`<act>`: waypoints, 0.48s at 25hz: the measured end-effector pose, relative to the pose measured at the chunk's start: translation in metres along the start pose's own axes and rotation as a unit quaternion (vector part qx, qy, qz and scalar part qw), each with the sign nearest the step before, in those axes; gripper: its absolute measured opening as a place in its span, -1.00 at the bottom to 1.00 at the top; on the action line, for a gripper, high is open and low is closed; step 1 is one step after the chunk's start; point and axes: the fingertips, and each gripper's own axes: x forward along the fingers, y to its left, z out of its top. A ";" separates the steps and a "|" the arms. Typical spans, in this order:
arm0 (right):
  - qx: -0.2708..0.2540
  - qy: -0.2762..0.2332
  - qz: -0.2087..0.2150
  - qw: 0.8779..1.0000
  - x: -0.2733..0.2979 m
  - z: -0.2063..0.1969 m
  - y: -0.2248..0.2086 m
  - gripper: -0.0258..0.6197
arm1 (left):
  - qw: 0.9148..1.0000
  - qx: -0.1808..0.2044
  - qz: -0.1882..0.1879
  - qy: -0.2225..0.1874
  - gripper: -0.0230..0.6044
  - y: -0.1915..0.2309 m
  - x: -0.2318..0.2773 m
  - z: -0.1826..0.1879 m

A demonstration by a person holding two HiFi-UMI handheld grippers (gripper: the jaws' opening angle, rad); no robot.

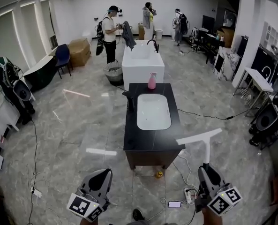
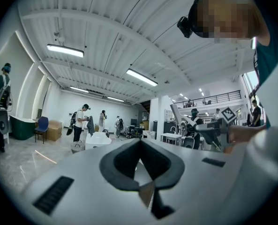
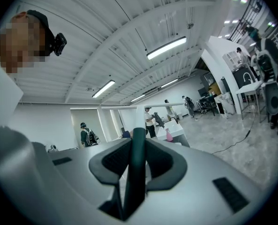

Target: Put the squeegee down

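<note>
At the bottom right of the head view, the right gripper (image 1: 207,167) is clamped on the dark handle of the squeegee (image 1: 206,146); the right gripper view shows the handle (image 3: 138,172) pinched upright between the 2 pads, with the white blade crossing above them. The squeegee is held in the air, its handle running away from the person and its pale blade lying crosswise near the near right corner of the black counter (image 1: 135,139); whether the blade is over the counter cannot be told. At the bottom left, the left gripper (image 1: 105,171) holds nothing, and in its own view the 2 jaws (image 2: 139,143) meet at their tips. The counter carries a white basin (image 1: 153,111), a black faucet (image 1: 129,98) on its left edge and a pink bottle (image 1: 152,80) at its far end. A phone (image 1: 175,204) and cables lie on the marble floor (image 1: 82,125) between the grippers. Beyond the counter stands a white tub (image 1: 142,60), with 3 people near it.
</note>
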 end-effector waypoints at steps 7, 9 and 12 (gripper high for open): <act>-0.019 0.005 -0.002 1.000 0.034 0.009 0.033 -0.63 | 1.000 -0.019 -0.002 -0.005 -0.91 0.041 -0.003 -0.003; -0.025 0.010 -0.001 1.000 0.041 0.009 0.036 -0.63 | 1.000 -0.026 -0.001 -0.009 -0.91 0.045 -0.004 -0.004; -0.029 0.013 -0.001 0.999 0.052 0.010 0.036 -0.63 | 0.999 -0.031 0.002 -0.014 -0.91 0.051 -0.004 -0.006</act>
